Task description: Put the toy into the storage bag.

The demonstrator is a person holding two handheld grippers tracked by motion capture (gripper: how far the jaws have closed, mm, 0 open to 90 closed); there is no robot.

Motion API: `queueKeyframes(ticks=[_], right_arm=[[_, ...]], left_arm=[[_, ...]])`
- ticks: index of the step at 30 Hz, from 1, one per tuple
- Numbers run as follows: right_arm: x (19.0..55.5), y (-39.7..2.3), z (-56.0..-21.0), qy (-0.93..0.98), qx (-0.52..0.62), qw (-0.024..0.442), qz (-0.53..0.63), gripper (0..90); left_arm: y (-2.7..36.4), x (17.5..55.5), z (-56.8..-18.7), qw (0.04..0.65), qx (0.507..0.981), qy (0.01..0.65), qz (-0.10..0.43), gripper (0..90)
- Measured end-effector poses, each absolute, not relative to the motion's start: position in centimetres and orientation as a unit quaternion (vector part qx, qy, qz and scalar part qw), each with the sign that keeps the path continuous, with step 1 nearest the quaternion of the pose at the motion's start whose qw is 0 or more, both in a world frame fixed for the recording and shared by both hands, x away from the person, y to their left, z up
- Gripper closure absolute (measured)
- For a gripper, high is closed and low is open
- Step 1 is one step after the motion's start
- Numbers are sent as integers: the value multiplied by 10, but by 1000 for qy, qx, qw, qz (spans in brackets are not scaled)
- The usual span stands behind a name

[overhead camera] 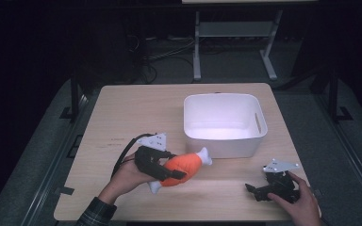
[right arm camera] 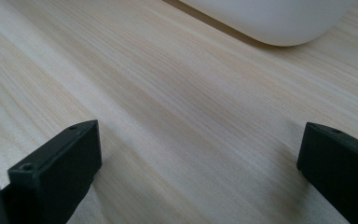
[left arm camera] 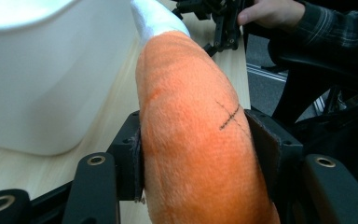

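Note:
An orange plush toy with white ends point(overhead camera: 184, 165) is held just above the table, left of centre near the front. My left gripper point(overhead camera: 166, 168) is shut on its orange body point(left arm camera: 200, 140), one jaw pressing each side. The toy's white tip point(left arm camera: 156, 18) points toward the white bin point(overhead camera: 224, 123), whose wall point(left arm camera: 46, 79) stands close on the left in the left gripper view. My right gripper point(overhead camera: 259, 190) rests low on the table at the front right, open, with only bare wood point(right arm camera: 191, 135) between its jaws.
The white bin point(right arm camera: 270, 18) stands right of the table's centre and holds nothing that I can see. The wooden table point(overhead camera: 136, 113) has free room at the left and back. A frame on metal legs point(overhead camera: 197, 47) stands beyond the far edge.

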State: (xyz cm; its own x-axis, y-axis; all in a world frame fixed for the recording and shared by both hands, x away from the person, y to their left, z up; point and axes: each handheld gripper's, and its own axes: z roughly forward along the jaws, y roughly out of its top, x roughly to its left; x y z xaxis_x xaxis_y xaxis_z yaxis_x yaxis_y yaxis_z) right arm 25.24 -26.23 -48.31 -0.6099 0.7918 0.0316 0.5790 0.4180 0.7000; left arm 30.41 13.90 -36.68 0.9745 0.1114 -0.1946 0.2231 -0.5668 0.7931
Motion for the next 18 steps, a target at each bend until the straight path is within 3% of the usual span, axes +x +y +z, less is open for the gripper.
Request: queueKeyframes(ticks=[18], right_arm=[[252, -262, -483, 828, 414, 154, 346, 0]], left_arm=[[127, 319, -330, 463, 882, 70, -47, 436]])
